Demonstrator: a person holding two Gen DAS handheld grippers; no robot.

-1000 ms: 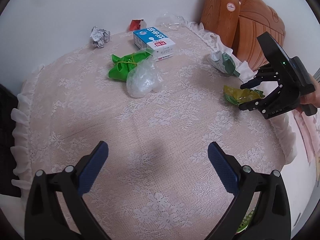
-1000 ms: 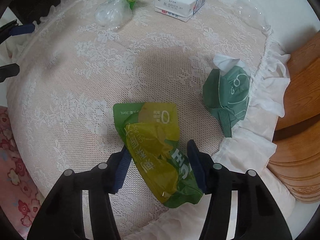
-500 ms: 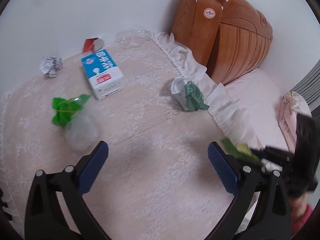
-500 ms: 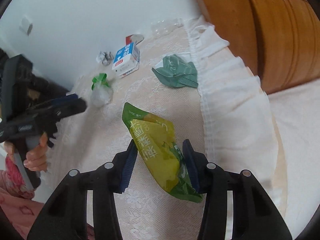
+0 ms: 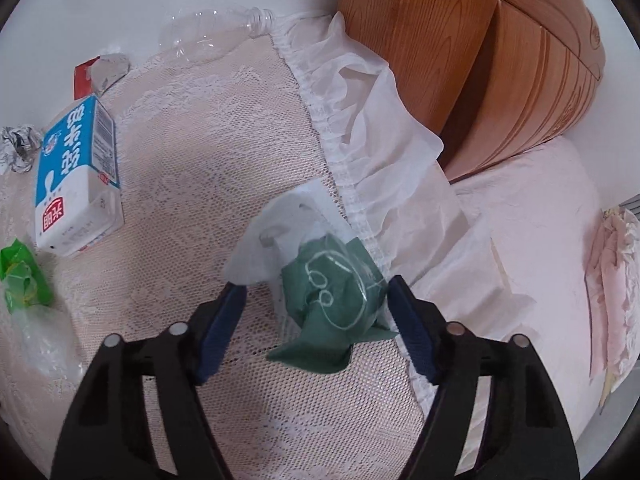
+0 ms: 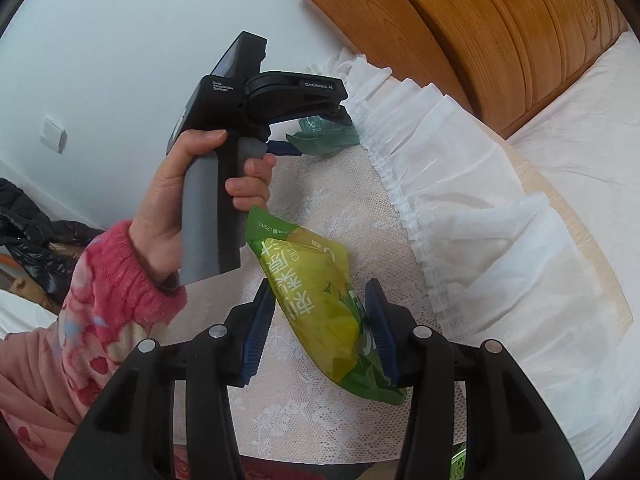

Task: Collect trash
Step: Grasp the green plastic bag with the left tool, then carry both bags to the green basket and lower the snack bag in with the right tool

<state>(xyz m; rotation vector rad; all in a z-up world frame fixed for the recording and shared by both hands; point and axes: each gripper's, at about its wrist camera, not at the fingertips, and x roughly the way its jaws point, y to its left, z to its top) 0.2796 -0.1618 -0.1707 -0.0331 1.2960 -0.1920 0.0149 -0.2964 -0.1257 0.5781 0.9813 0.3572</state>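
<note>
A dark green packet [image 5: 336, 292] with white tissue [image 5: 272, 240] at its top lies by the ruffled edge of the lace-covered table [image 5: 192, 152]. My left gripper [image 5: 316, 292] points down over it with its jaws closing. The packet is between them; the right pad touches it and a gap remains at the left pad. In the right wrist view the left gripper [image 6: 324, 136] is seen from the side, straddling the same packet [image 6: 328, 136]. My right gripper [image 6: 320, 296] is shut on a yellow-green pouch [image 6: 304, 280], held above the table.
A blue-and-white milk carton [image 5: 76, 176], a red-and-silver wrapper [image 5: 100, 74], a foil ball [image 5: 18, 148], a clear bottle [image 5: 212, 28] and a green-tied clear bag [image 5: 22, 276] lie on the left. A wooden headboard [image 5: 460, 60] and pink bed [image 5: 540, 220] stand right.
My left gripper swept right across the table to the green packet and its jaws narrowed around it. My right gripper lifted the pouch off the table and rolled; the left hand now fills its view.
</note>
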